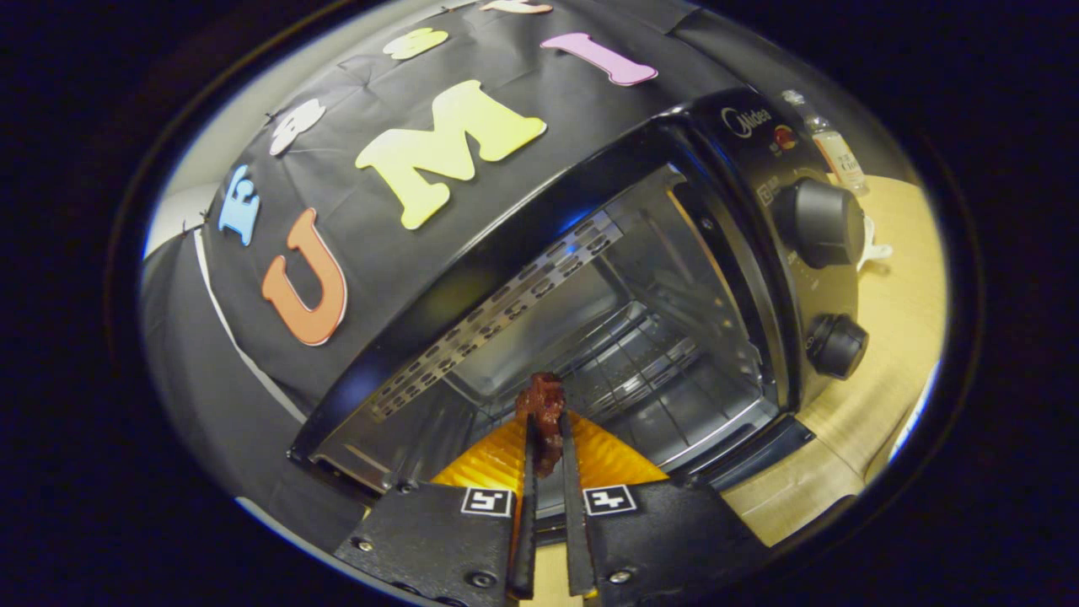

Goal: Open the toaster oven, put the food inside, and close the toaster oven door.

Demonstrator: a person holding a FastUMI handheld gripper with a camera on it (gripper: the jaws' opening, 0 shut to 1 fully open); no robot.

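Gripper [546,438] jaws clamped on food [544,413], lower centre, at open toaster oven [590,320] mouth. You release early, food can drop outside rack [632,371].

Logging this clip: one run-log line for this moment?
stage: inserting | gripper: shut on dark red-brown food piece | black toaster oven: open, wire rack beyond food

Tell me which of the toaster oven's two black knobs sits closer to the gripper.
The smaller knob, lower on the toaster oven's control panel; the larger knob sits above it, further from the gripper shut on the food.
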